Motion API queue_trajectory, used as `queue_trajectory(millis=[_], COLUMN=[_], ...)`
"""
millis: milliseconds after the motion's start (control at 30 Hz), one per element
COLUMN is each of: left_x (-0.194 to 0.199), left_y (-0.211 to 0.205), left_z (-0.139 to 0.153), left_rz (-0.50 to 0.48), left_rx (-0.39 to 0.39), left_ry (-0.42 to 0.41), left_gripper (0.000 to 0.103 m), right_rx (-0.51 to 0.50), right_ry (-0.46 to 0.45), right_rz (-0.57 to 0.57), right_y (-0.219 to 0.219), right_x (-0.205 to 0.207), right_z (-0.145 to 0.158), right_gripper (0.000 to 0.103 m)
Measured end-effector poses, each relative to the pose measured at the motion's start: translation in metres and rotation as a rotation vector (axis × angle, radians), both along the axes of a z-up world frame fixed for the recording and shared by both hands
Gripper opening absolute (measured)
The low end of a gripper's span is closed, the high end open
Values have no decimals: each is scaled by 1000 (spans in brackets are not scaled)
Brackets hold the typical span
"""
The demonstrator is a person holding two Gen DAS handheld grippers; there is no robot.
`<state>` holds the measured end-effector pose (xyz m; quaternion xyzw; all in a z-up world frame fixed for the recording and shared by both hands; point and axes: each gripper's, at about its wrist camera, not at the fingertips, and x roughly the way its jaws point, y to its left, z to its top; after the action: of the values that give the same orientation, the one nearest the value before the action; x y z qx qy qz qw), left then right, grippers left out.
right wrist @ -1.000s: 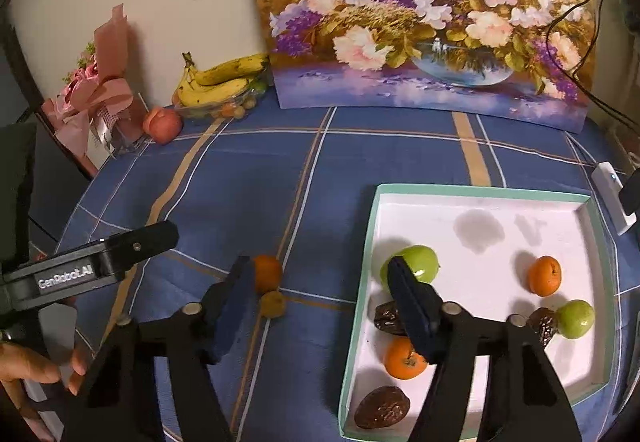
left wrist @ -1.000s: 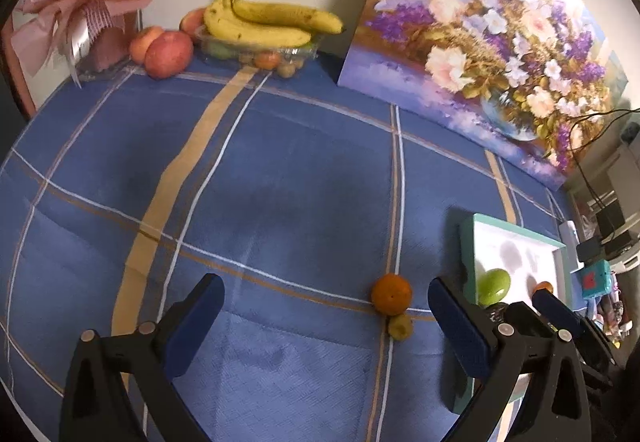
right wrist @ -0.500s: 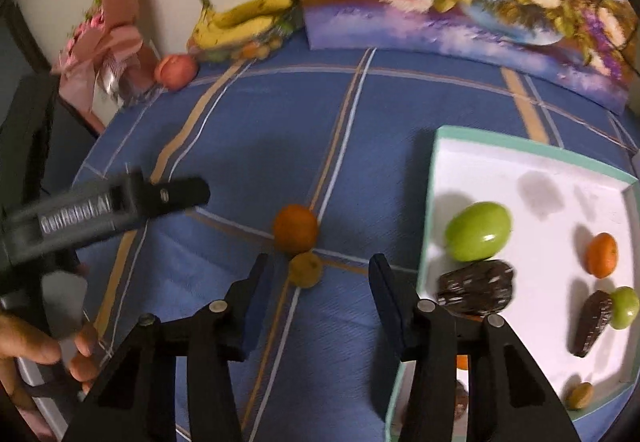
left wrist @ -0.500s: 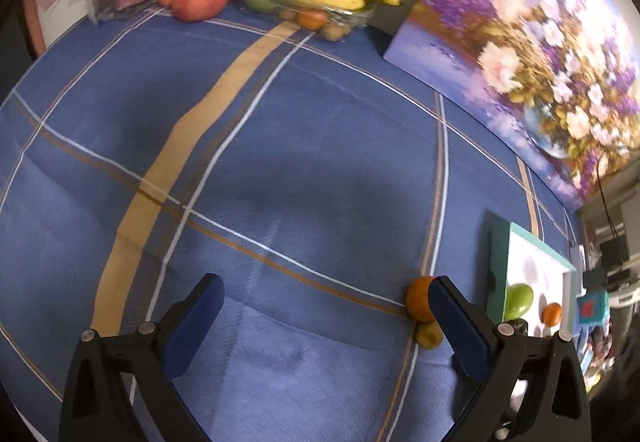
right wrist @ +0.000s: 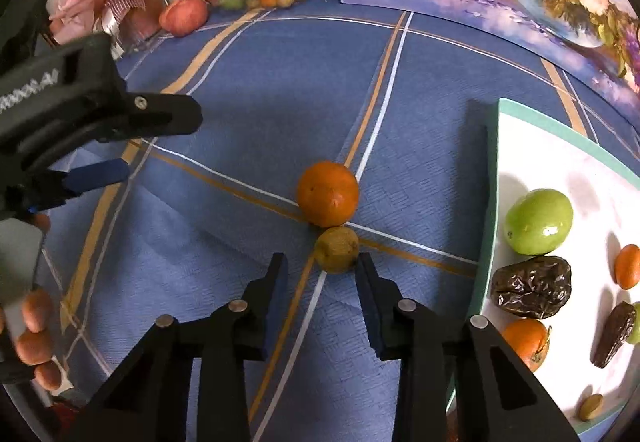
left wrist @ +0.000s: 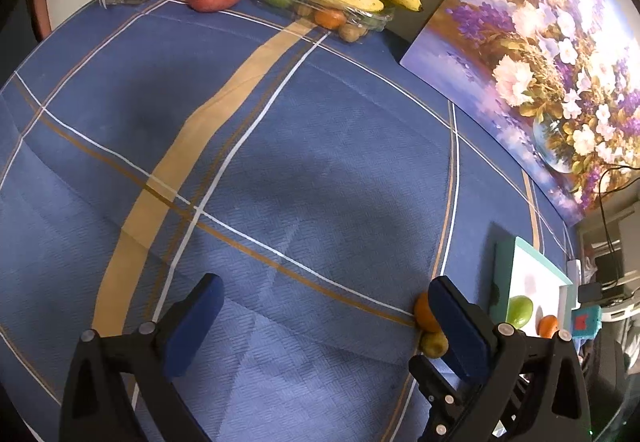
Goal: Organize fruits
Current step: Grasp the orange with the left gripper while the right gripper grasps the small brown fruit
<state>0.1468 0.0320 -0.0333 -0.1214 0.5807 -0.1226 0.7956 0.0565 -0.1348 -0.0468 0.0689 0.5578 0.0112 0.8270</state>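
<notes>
Blue surface (right wrist: 420,89): right claw (right wrist: 322,272), gaping, straddles the longan (right wrist: 337,249) to lift it trayward; left claw (left wrist: 324,316) idles wide.

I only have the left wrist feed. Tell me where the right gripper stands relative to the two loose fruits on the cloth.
Observer: The right gripper is open, just short of the small yellow-brown fruit.
Operator: Report what else is in the tray.
Observer: Beyond the green fruit, the tray holds dark wrinkled dates.
Operator: Confirm the orange's contact.
Observer: The orange touches the small fruit, directly behind it.
</notes>
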Motion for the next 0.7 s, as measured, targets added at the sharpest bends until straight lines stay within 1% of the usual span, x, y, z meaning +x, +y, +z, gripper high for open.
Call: queue_trajectory(millis=[67, 133, 167, 267, 400, 633, 700], left_x=[0, 0, -1, -1, -1, -3, -4], left_y=[0, -1, -2, -3, -8, -24, -31], left_z=[0, 1, 1, 1, 1, 1, 1], left_rz=[-2, -4, -2, -8, -16, -54, -72], left_rx=[0, 0, 0, 2, 3, -18, -30], left_ry=[-1, -2, -1, 0, 1, 6, 6], left_gripper=[103, 103, 103, 103, 103, 102, 102], right_rx=[-3, -6, -8, 30, 40, 81, 79], right_ry=[2, 6, 5, -1, -12, -39, -51], right_rz=[-7, -16, -20, -34, -49, -135, -163], right_y=[-1, -2, -4, -10, -22, -49, -58], right_x=[1, 1, 1, 1, -5, -12, -14], right_z=[-3, -4, -4, -4, 1, 19, 26], right_gripper=[31, 23, 23, 23, 23, 23, 23])
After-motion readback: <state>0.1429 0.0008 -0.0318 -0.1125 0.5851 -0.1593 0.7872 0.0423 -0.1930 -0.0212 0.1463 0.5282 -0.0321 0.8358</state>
